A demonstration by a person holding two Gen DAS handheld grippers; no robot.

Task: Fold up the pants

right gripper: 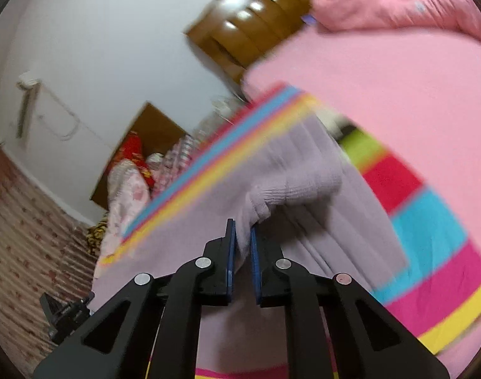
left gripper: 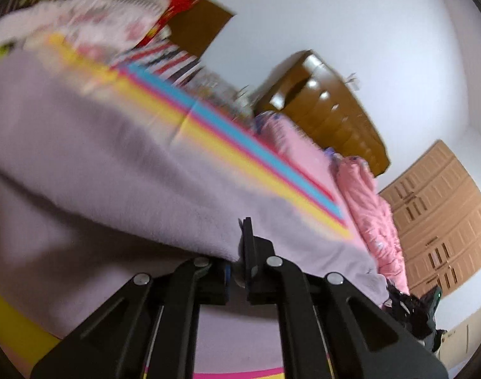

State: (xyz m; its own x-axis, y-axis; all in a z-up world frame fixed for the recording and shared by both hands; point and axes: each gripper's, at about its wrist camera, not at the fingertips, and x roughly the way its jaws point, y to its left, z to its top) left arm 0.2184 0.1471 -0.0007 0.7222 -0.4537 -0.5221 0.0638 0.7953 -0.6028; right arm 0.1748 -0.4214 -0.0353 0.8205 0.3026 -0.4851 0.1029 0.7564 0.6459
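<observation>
Pants (left gripper: 108,164) of soft lilac fleece fill both wrist views, lifted off the bed (right gripper: 382,72) by two grips. Left gripper (left gripper: 240,246): its jaws are pressed together on a folded edge of the fabric, which drapes away up and to the left in a broad sagging sheet. Right gripper (right gripper: 242,240): its jaws are pinching the ribbed hem or waistband of the pants, a bunched lip of cloth caught between the blue pads (right gripper: 231,252), with only a thin slit showing lower down.

Under the pants lies a striped blanket (right gripper: 430,230) in yellow, pink, blue and red bands, spread over the pink sheet of the bed. A rumpled pink quilt (left gripper: 366,195) lies along the far side of the bed, near the brown headboard (left gripper: 329,110). More bedding, floral and red, is heaped (right gripper: 130,183) against a second brown board beyond the far end of the blanket.

No box or basket shows in either view. The stripe edge of the blanket runs close beside the hanging fabric; beyond it the pink sheet lies bare toward the headboard. A wardrobe (left gripper: 442,221) stands past the quilt.

Both views are blurred.
</observation>
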